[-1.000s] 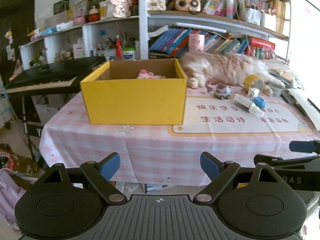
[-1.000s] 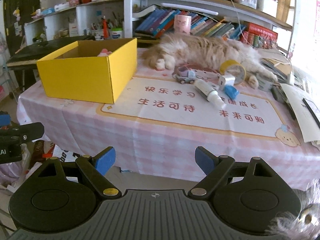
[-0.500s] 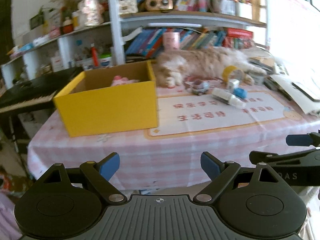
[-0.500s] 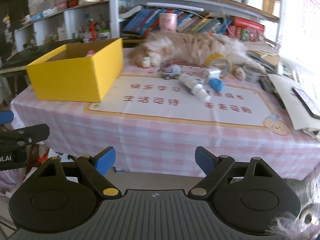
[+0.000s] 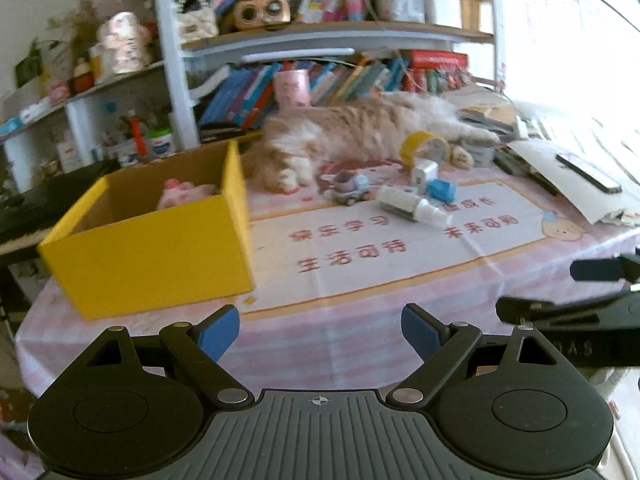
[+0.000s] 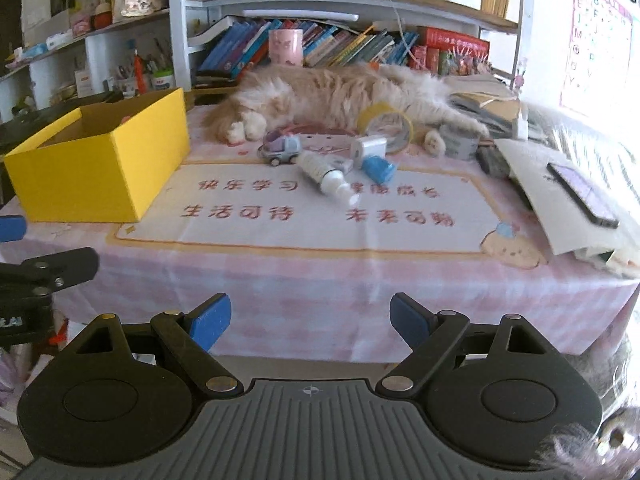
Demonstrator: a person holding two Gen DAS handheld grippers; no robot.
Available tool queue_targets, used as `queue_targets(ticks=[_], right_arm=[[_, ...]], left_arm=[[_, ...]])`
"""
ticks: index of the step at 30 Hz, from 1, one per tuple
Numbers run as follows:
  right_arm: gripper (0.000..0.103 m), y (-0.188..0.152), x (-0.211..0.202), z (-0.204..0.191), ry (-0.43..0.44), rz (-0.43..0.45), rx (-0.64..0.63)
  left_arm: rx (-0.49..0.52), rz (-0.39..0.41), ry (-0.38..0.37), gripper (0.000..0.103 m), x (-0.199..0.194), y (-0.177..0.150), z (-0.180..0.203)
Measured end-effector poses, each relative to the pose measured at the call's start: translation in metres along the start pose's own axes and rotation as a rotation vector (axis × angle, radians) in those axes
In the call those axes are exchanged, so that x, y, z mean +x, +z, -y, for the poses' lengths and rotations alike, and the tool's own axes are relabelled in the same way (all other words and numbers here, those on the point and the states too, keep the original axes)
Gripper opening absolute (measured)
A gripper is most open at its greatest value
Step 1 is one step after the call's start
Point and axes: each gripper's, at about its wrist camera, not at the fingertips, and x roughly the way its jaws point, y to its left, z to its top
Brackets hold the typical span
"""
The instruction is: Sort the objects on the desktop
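While both tools hang in front of the near edge of the table with the pink checked cloth, we hold nothing in them: the left gripper has its blue-tipped fingers wide apart, and the right gripper also stands wide apart with only air between its blue pads. On the left part of the table sits the open yellow cardboard box, and inside it, near the back wall, we see a small pink plush toy. On the far side of the white printed desk mat with red characters lie the small things: a little lilac and blue toy car, a white plastic bottle lying on its side just right of the car, a small white box-shaped item, and a blue plastic piece just in front of it. A roll of yellow tape stands on its edge behind the white box-shaped item, leaning near the belly of a long-haired cream and orange cat which is stretched along the back of the table. At the right edge a dark phone rests on white papers. Behind the table a white bookshelf full of colourful books stands.
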Motion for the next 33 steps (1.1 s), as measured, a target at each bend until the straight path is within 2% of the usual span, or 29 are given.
queue_targets(ticks=[5,12,16,23,33], right_arm=[[0.086,0.009,0.014,0.031,-0.048,-0.023,0.054],[0.086,0.012,0.034,0.065,-0.082,-0.09,0.081],[0.086,0.017,0.05,0.084,-0.091,-0.125,0.11],[0.086,0.039,0.084,0.107,-0.054,-0.141,0.112],[0.086,0.082,0.127,0.125,0.038,-0.121,0.027]], left_arm=[[0.02,0.001,-0.044,0.091,0.019,0.011,0.02],[0.011,-0.069,-0.108,0.091,0.052,0.02,0.045],[0.018,-0.085,-0.115,0.091,0.068,0.027,0.057],[-0.003,-0.099,-0.069,0.091,0.093,0.049,0.068],[-0.077,-0.096,0.016,0.091,0.124,0.085,0.073]])
